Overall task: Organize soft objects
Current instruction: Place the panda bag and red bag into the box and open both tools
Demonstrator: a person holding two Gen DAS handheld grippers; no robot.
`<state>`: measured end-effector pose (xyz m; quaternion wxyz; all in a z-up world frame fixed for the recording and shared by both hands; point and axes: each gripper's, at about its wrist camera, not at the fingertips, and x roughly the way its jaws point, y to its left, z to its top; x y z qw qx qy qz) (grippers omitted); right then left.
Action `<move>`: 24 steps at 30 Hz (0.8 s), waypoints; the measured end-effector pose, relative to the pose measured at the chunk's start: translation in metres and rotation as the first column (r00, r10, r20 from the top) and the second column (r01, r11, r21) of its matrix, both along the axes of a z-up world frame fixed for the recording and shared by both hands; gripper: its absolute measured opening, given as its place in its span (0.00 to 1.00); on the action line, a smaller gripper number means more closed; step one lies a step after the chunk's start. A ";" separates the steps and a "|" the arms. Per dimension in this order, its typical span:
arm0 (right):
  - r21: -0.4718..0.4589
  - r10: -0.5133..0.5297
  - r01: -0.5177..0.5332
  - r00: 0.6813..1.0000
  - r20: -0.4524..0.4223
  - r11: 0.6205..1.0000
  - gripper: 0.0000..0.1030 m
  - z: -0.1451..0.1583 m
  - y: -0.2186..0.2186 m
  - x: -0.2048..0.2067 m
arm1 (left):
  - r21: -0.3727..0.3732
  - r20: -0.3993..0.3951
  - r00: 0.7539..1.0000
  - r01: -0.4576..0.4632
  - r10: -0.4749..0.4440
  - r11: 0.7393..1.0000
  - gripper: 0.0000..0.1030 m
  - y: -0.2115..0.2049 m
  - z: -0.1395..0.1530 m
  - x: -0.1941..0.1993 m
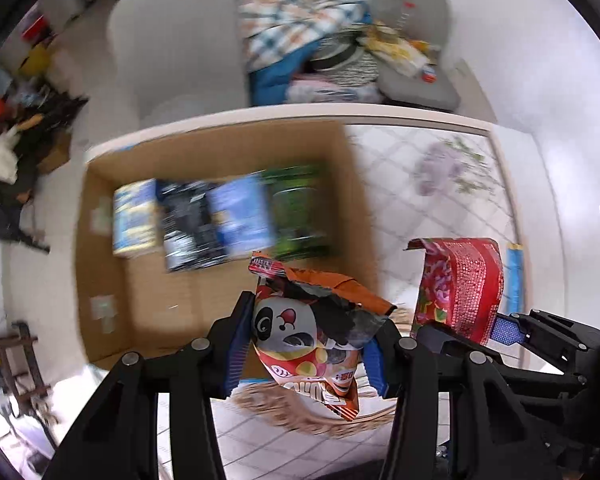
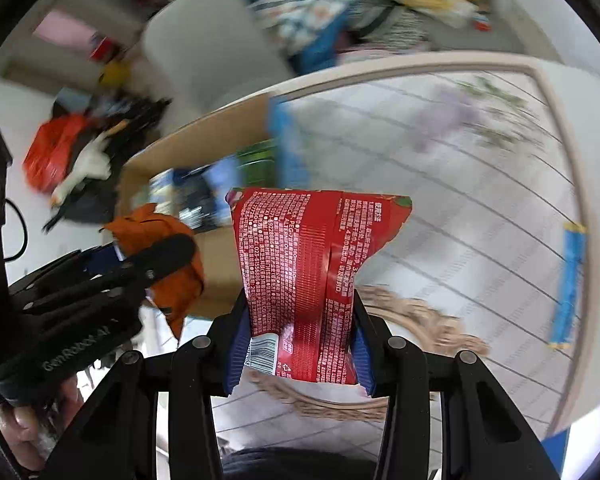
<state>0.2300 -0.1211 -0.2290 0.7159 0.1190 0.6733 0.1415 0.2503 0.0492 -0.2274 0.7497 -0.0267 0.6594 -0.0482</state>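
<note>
My left gripper [image 1: 306, 354] is shut on an orange snack bag with a panda face [image 1: 312, 332], held above the table near the front edge of an open cardboard box [image 1: 108, 280]. The box holds several packets [image 1: 216, 220], blurred. My right gripper [image 2: 298, 350] is shut on a red snack bag [image 2: 312, 272], held upright over the table to the right of the box. The red bag also shows in the left wrist view [image 1: 460, 284], and the orange bag in the right wrist view [image 2: 168, 248].
The table [image 2: 460, 168] has a white tiled cloth with a beige oval pattern [image 2: 420, 320]. A blue strip [image 2: 568, 284] lies at its right side. Behind the table stand a grey chair [image 1: 172, 40], piled blankets [image 1: 296, 20] and a grey cushion [image 1: 412, 12]. Clutter lies on the floor [image 1: 12, 152] at left.
</note>
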 end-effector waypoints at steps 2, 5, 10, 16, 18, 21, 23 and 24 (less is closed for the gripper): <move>0.008 0.045 -0.045 0.999 -0.007 0.999 0.45 -0.007 0.035 0.004 | 0.021 -0.021 0.999 -0.036 0.037 0.999 0.44 0.031 -0.011 0.002; -0.001 0.107 -0.108 0.993 -0.038 0.994 0.45 -0.030 0.085 0.010 | 0.032 -0.071 0.994 -0.081 0.083 0.996 0.44 0.072 -0.030 0.003; -0.043 0.169 -0.174 0.981 -0.098 0.984 0.45 -0.078 0.143 0.016 | 0.009 -0.158 0.979 -0.126 0.126 0.992 0.44 0.117 -0.073 0.012; -0.087 0.168 -0.182 0.974 -0.150 0.979 0.45 -0.128 0.169 0.027 | -0.014 -0.244 0.962 -0.132 0.125 0.991 0.44 0.135 -0.119 0.023; -0.098 0.160 -0.177 0.974 -0.161 0.979 0.45 -0.137 0.171 0.030 | -0.032 -0.265 0.957 -0.132 0.118 0.991 0.44 0.136 -0.129 0.025; -0.115 0.156 -0.177 0.973 -0.169 0.977 0.45 -0.148 0.172 0.034 | -0.041 -0.283 0.952 -0.131 0.114 0.991 0.46 0.136 -0.138 0.028; -0.130 0.151 -0.174 0.974 -0.171 0.976 0.46 -0.152 0.171 0.036 | -0.033 -0.288 0.950 -0.131 0.116 0.991 0.46 0.135 -0.142 0.028; -0.132 0.154 -0.178 0.973 -0.171 0.975 0.47 -0.155 0.172 0.037 | -0.034 -0.297 0.947 -0.139 0.123 0.990 0.47 0.136 -0.143 0.028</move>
